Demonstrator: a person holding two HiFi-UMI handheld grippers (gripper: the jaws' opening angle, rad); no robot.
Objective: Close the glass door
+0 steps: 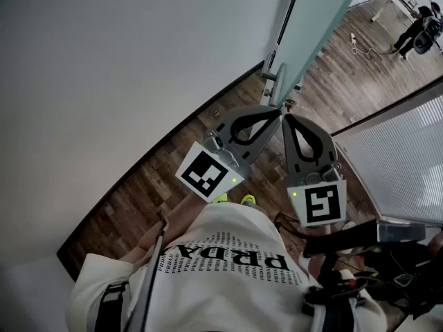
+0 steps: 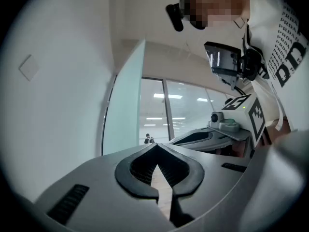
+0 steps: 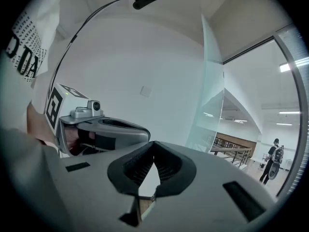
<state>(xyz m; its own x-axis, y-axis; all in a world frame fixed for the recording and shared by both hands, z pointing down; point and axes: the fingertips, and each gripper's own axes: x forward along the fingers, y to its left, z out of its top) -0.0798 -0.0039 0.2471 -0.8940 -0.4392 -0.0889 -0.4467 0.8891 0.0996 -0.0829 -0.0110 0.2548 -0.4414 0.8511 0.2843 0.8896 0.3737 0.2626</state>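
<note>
Head view: my left gripper (image 1: 277,112) and right gripper (image 1: 288,119), both clenched tip to tip on nothing, hang side by side just short of the metal handle (image 1: 272,81) at the near edge of the frosted glass door (image 1: 318,19), which stands ajar beside the white wall (image 1: 124,61).

Left gripper view: jaws meet, empty, with the door ahead and to the left.

Right gripper view: jaws meet, empty, with the door's edge ahead.

I judge it best to set the closed tips against the handle, not the bare glass, and push steadily.
</note>
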